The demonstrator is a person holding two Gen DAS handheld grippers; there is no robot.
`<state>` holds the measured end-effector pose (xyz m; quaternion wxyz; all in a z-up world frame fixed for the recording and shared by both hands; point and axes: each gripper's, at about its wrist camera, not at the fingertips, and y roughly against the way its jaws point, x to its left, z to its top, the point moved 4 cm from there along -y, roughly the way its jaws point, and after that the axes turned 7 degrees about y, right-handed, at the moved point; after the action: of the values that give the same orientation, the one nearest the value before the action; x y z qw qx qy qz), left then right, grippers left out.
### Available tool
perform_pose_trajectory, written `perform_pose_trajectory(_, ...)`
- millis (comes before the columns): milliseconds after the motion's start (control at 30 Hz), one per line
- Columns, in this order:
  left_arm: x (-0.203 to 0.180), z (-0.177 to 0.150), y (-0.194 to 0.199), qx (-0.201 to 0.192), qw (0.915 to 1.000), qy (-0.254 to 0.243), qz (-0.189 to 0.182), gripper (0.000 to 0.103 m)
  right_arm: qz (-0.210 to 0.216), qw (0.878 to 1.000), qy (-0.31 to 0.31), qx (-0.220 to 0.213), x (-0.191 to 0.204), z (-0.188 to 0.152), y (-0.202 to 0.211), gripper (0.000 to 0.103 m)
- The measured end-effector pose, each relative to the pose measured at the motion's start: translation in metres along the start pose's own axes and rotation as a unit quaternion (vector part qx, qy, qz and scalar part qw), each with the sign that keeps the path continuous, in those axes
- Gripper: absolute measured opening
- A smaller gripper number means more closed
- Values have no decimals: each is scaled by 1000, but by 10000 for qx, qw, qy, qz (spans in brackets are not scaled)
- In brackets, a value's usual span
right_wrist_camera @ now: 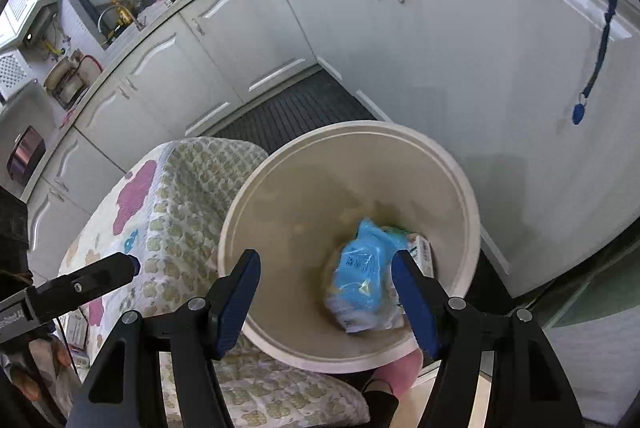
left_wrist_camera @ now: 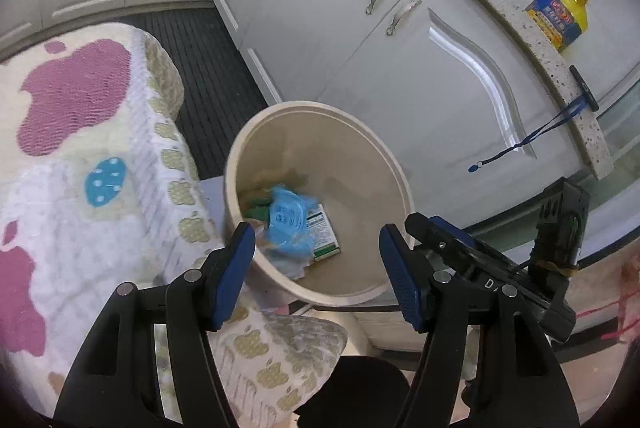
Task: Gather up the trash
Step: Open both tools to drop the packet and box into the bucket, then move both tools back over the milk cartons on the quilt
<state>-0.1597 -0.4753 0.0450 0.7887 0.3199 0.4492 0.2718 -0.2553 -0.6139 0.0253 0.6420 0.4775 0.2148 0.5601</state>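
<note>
Both tongs, left (left_wrist_camera: 316, 268) and right (right_wrist_camera: 326, 292), are open and hold nothing. The bin (right_wrist_camera: 400, 129) sits just below them. The blue wrapper (right_wrist_camera: 362, 268) lies inside, nearer the right tongs.

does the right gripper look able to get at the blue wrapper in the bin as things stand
Probably yes. The right gripper is open above the bin, whose mouth is uncovered, and the blue wrapper lies on top of the other trash. The bin looks deep, so it would have to reach well down inside.
</note>
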Motion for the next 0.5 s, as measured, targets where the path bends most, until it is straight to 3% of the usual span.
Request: perform_pose_trajectory(500,7,-20,54,-643,9953,-319,657,63,130,9977,640,-172,64,4,14,66)
